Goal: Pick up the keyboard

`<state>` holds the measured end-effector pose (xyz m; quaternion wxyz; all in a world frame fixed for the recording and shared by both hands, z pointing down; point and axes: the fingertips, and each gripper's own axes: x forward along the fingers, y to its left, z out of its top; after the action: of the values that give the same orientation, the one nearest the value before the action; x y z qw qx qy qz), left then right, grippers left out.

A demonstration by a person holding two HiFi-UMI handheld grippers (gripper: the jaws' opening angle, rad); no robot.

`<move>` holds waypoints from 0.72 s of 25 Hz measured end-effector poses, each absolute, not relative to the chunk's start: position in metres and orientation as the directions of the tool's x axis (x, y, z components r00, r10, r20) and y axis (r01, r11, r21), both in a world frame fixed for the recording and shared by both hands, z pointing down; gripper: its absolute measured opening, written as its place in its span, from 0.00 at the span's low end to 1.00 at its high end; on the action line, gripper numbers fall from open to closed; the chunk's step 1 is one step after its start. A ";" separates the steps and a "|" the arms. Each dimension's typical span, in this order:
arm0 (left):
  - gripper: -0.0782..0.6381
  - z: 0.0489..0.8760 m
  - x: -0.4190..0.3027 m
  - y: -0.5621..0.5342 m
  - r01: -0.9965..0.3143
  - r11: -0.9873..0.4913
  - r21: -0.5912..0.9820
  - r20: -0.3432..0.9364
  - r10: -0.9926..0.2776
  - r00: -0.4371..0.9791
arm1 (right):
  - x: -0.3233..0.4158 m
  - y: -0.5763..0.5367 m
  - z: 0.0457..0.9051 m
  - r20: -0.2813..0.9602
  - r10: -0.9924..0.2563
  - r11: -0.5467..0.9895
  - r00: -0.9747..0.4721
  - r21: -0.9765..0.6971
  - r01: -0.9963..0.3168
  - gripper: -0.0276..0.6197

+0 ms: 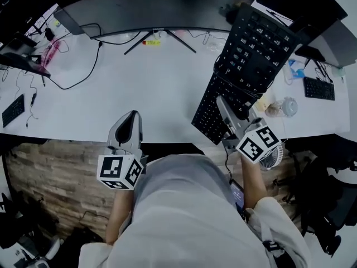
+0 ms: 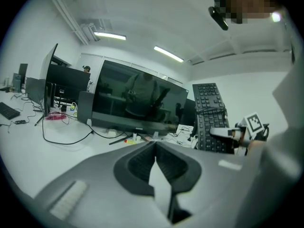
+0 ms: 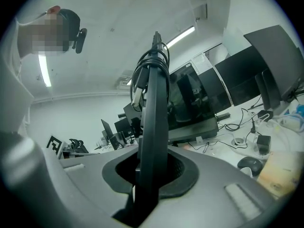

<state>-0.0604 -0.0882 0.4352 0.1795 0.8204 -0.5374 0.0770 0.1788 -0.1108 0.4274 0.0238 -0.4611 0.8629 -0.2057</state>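
The right gripper [image 1: 224,106] pinches the near end of the black keyboard [image 1: 246,60]. The keyboard is in the air, tilted up over the right side of the white worktop [image 1: 156,91] with its far end up by the monitor [image 1: 150,10]. In the right gripper view it stands edge-on between the jaws, its cable [image 3: 151,63] looped near the top. The left gripper [image 1: 131,117] hovers at the worktop's front edge, jaws pressed together on nothing.

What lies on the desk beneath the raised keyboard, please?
The keyboard, clamped in the right gripper, hides the desk beneath it; only bare white surface shows at its left edge.
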 end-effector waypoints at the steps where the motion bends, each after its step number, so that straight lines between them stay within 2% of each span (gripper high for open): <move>1: 0.11 0.437 -0.060 -0.086 -0.910 -0.355 0.215 0.323 -0.853 0.409 | 0.180 -0.110 0.429 0.151 -0.806 0.487 -0.572 -0.379 -0.787 0.16; 18: 0.11 0.435 -0.072 -0.104 -0.916 -0.336 0.217 0.340 -0.854 0.394 | 0.191 -0.129 0.415 0.164 -0.828 0.459 -0.537 -0.354 -0.815 0.16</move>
<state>-0.0716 -0.1040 0.4346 0.1889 0.8131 -0.5443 0.0827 0.1914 -0.1294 0.4145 0.0159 -0.4809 0.8539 -0.1985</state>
